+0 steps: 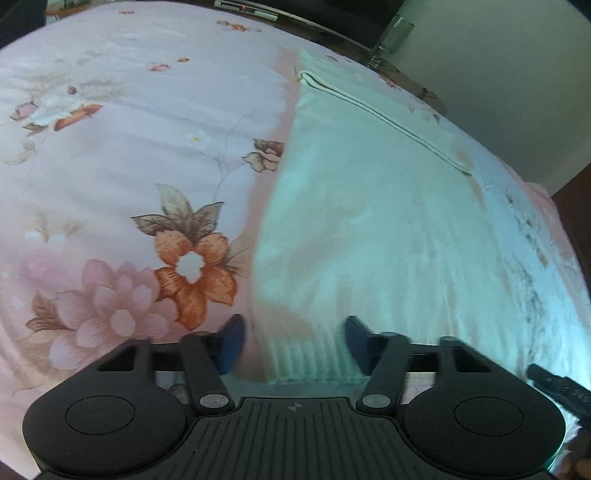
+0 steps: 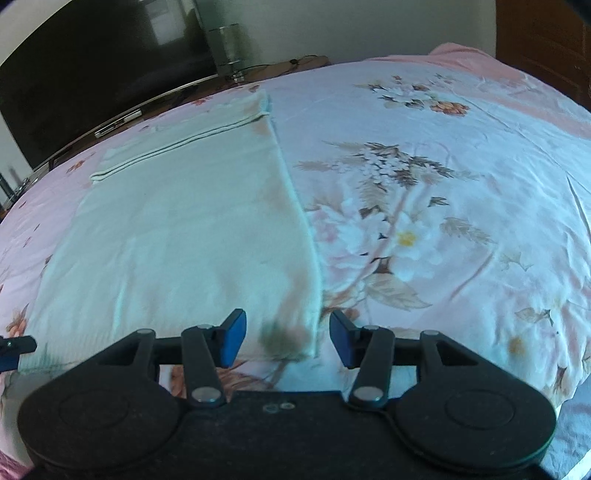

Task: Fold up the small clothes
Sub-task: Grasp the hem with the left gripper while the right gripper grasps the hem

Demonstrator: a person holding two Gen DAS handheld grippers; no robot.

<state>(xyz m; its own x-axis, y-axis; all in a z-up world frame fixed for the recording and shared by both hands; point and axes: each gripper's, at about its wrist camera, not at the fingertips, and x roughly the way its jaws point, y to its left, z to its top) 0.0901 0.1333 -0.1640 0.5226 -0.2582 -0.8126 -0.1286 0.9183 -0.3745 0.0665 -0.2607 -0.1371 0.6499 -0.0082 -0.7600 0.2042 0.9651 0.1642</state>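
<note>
**Pale knit garment flat on floral bedspread, a gripper at each near corner**

Garment (image 1: 369, 221): pale, white to mint in this light, fine knit. Lies spread flat on the floral bedspread (image 1: 110, 166), long axis running away from both cameras toward the far edge of the bed. Near end carries a ribbed hem; the ribbing shows plainly in the left wrist view between the pads. Far end is crossed by a narrow double seam or folded band, running side to side. Both long edges are fairly straight and the surface is smooth, with few wrinkles. Some faint brownish tint near the right-hand corner in the right wrist view; cannot tell whether it is a stain or the print showing through.

Left gripper (image 1: 295, 343): blue pads apart, straddling the garment's near left corner at the ribbed hem. Cloth sits between the pads, but a gap shows on the left side; no clamp visible.

Right gripper (image 2: 286, 338): pads apart, over the near right corner. The garment's edge lies between them, pads not pressing on it.

Behind the bed: a dark television screen (image 2: 92, 74) and a pale wall (image 2: 332, 26).
</note>
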